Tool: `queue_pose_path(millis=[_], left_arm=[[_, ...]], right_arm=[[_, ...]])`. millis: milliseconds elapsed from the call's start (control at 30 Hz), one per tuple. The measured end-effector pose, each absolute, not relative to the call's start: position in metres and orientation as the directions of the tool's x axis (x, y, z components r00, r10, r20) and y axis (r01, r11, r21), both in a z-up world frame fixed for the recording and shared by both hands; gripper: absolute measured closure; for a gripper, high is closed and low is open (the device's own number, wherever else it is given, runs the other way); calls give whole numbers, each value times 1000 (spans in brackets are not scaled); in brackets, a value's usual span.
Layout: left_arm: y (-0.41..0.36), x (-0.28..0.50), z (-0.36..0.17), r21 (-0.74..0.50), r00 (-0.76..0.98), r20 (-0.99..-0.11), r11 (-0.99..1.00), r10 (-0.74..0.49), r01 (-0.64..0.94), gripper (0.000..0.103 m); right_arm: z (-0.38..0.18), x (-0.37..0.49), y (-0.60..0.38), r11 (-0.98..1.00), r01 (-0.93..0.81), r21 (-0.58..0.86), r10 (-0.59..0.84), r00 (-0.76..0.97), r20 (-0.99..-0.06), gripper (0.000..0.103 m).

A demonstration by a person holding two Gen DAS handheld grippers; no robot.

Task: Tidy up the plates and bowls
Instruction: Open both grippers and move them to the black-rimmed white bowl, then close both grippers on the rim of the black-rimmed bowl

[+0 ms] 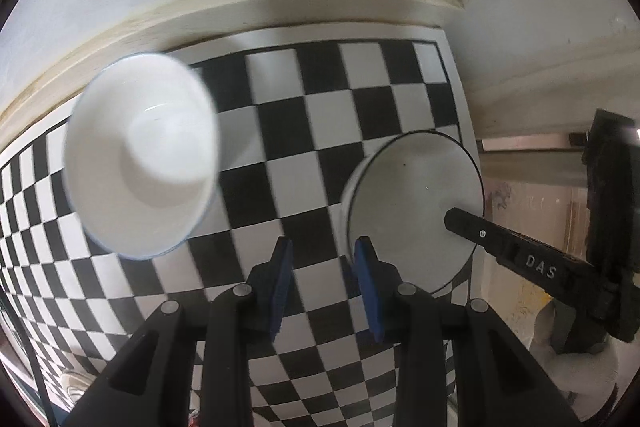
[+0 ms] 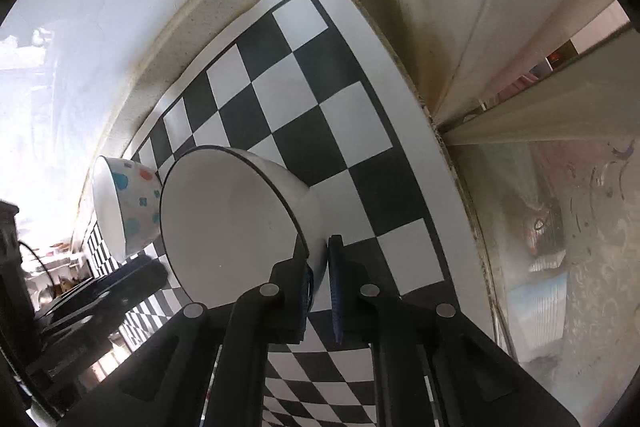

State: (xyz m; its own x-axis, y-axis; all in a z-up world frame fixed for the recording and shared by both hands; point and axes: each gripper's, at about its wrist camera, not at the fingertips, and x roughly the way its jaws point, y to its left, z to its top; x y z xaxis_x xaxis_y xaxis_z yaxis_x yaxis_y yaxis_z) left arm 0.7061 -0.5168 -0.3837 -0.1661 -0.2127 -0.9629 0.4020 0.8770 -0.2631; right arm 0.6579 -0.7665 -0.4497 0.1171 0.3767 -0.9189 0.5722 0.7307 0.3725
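Right gripper sitting at lower centre of the right wrist view, jaws closed tight and pinching the rim wall of the white round bowl with a thin black rim line, one black finger inside the bowl, the blue-padded one outside; whether the bowl is lifted or resting on the black-and-white checkered mat is unclear. Just left of it, and partly hidden behind it, a white bowl with blue and red spots is showing at mid left. In the left wrist view the left gripper is at bottom centre, jaws standing partly apart with only the checkered mat showing between the blue pads, gripping nothing. Same black-rimmed bowl appearing right of centre there, the right gripper's black finger reaching into it from the right edge. Blurred white bowl with faint blue rim appearing at mid left, apart from the left gripper
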Motion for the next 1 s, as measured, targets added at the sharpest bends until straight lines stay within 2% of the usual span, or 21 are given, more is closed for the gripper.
queue_pose_path(millis=[167,367,433,500,700,1000], left_arm=[[-544,706,-406,-304,-229,-948,846,-222,439,73],[-562,710,-428,-288,-222,-953,846,-206,448,74],[-568,711,-434,-286,-213,-955,845,-208,452,79],[-572,710,-438,-278,-202,-958,844,-205,458,81],[-571,708,-434,-270,-180,-961,849,-209,454,83],[-554,677,-399,-251,-127,-968,834,-217,491,83]], right_arm=[[-446,662,-761,732,574,366,368,119,-922,93],[-467,655,-760,722,585,368,370,123,-921,93],[-470,656,-760,721,585,372,373,126,-919,93],[-472,658,-759,724,580,373,371,129,-920,93],[-471,650,-750,735,563,378,362,145,-921,93],[-447,622,-725,733,534,421,389,179,-904,94]])
